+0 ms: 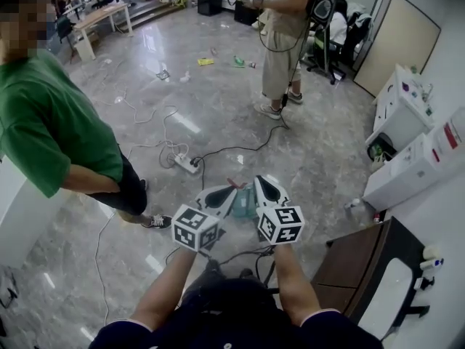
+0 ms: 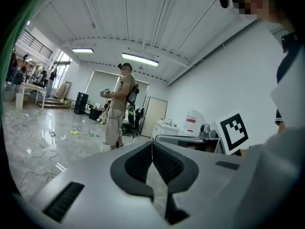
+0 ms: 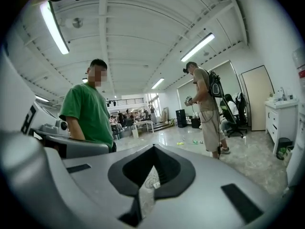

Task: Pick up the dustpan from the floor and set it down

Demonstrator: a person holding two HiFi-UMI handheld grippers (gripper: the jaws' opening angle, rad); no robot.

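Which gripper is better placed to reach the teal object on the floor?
Left, barely: the teal object shows between both, its red end nearer the left gripper than the right gripper. Both are shut, empty.

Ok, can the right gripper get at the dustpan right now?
Probably not yet: the right gripper is shut and points level across the room, while the dustpan seems to lie on the floor below. Nothing blocks the way down.

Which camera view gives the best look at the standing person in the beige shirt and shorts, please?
The right gripper view: the standing person in beige shirt and shorts shows head to shoes and largest. The left gripper view shows them whole but smaller; the head view crops them above the chest.
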